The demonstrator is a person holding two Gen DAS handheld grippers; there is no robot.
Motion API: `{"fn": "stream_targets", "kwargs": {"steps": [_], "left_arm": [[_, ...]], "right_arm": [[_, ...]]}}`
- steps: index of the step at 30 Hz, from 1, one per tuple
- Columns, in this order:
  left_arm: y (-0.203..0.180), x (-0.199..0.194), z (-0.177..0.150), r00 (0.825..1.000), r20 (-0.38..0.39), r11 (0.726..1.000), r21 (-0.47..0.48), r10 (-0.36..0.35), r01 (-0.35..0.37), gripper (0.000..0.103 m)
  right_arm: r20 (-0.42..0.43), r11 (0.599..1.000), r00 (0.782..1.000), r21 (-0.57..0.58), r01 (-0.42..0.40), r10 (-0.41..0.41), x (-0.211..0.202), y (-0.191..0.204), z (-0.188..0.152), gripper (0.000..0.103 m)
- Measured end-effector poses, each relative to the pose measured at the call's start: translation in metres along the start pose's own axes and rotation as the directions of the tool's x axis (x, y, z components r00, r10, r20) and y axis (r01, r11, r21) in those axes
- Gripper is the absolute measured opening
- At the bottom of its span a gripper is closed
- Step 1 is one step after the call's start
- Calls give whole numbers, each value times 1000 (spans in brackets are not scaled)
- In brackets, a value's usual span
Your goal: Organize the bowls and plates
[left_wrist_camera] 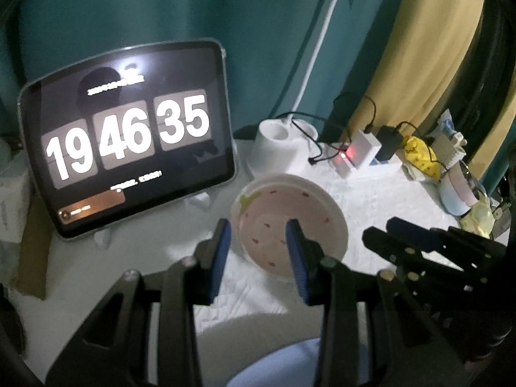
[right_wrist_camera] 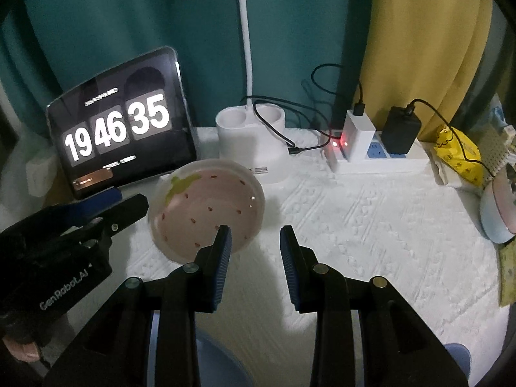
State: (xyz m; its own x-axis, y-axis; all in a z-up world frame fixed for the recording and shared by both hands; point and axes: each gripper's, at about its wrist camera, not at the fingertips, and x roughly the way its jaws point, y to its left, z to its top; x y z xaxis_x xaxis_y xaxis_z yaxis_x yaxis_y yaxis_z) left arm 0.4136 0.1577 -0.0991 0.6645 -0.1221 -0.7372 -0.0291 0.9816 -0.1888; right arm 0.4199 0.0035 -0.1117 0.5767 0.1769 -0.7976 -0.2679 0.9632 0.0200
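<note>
A pink strawberry-pattern bowl [left_wrist_camera: 283, 222] with a white rim sits on the white cloth in front of the tablet; it also shows in the right wrist view [right_wrist_camera: 206, 206]. My left gripper [left_wrist_camera: 258, 232] is open and empty, its fingers just short of the bowl's near-left rim. My right gripper [right_wrist_camera: 254, 238] is open and empty, just right of the bowl's near edge. A pale blue dish [left_wrist_camera: 290, 364] lies below the left gripper, mostly hidden; a blue rim [right_wrist_camera: 206, 348] also shows under the right gripper.
A tablet [right_wrist_camera: 122, 125] showing a clock stands at the back left. A white lamp base [right_wrist_camera: 251, 138], a power strip with chargers [right_wrist_camera: 371, 151] and cables line the back. A yellow packet [right_wrist_camera: 458, 151] and a blue-pink container [right_wrist_camera: 500, 213] sit at the right.
</note>
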Motion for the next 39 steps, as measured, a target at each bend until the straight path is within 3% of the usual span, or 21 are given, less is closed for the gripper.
{"fn": "stream_targets", "kwargs": {"steps": [22, 26, 28, 30, 34, 36, 39], "left_arm": [[19, 67, -4, 983, -186, 1000, -14, 4, -6, 37], [14, 73, -6, 977, -208, 999, 13, 44, -42, 37], [12, 77, -7, 975, -215, 999, 23, 50, -46, 37], [10, 81, -8, 973, -223, 998, 32, 51, -45, 37], [5, 84, -14, 972, -229, 998, 54, 48, -36, 36], [3, 80, -14, 977, -209, 997, 67, 54, -41, 27], [3, 80, -14, 978, -199, 996, 74, 68, -55, 24]], "right_arm": [[-149, 978, 983, 197, -73, 104, 77, -11, 0, 33], [-148, 977, 983, 199, -81, 112, 82, -9, -1, 33], [-155, 974, 980, 210, -90, 124, 87, -10, -2, 29], [-175, 972, 975, 213, -100, 139, 93, -11, -5, 17], [-164, 974, 977, 202, -101, 135, 91, -9, -6, 14], [-158, 975, 978, 196, -106, 138, 88, -7, -7, 11], [-155, 975, 978, 197, -106, 137, 84, -10, -8, 10]]}}
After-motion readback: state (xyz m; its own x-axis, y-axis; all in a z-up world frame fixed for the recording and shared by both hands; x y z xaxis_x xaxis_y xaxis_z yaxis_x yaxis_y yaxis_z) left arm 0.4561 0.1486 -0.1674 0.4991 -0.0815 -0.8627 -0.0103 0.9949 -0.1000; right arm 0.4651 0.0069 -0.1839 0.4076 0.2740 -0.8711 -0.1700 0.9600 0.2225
